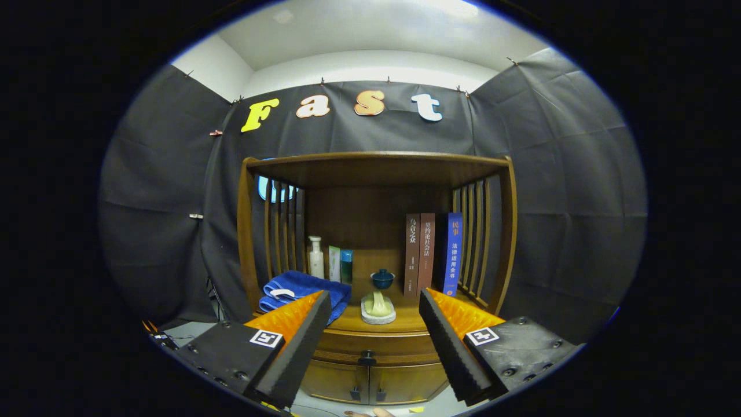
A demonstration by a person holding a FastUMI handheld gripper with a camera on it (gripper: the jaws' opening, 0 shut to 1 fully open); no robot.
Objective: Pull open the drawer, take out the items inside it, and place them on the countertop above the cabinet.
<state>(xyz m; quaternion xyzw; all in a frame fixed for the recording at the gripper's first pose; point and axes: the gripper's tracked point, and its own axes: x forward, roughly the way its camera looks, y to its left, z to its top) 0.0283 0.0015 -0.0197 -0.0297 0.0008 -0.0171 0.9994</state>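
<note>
The tool (370,324) hung released, fingers spread and apart from the cabinet, while the drawer (370,348) sat closed under the worktop (405,322), its knob (366,358) between the fingers, fitting either an approach or a finished job.

A blue towel (304,291), a white bottle (315,256), three books (433,253), maybe a small teapot (382,278).

Bright glare on ceiling overhead, dim shadowed cabinet interior, sharp centre, fisheye bending at edges
</note>
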